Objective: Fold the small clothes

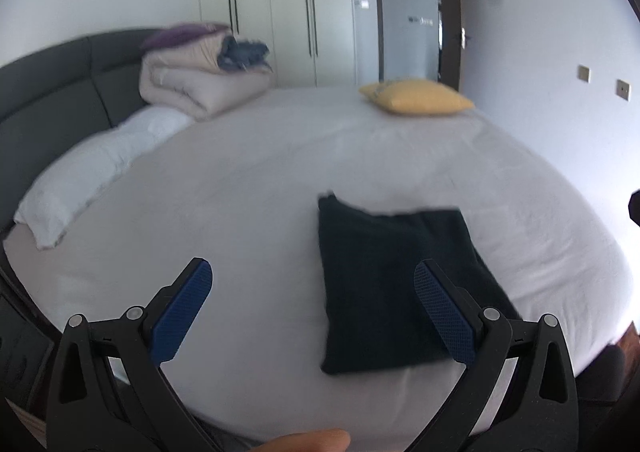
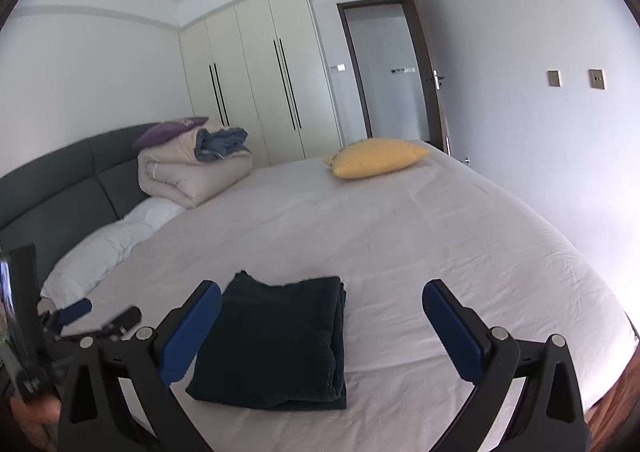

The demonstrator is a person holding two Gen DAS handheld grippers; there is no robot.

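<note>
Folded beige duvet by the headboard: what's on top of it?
On the beige duvet lie a purple cushion and a crumpled blue-grey garment. Whatever sits behind the pile or beneath the garment is covered.

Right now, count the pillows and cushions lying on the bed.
3. A white pillow lies by the headboard, a purple cushion sits on top of the folded duvet, and a yellow cushion lies at the far edge. The duvet may hide more.

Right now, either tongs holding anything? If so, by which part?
Nothing held. Left tongs and right tongs both stand wide open, clear of the folded dark cloth, which lies on the bed.
</note>
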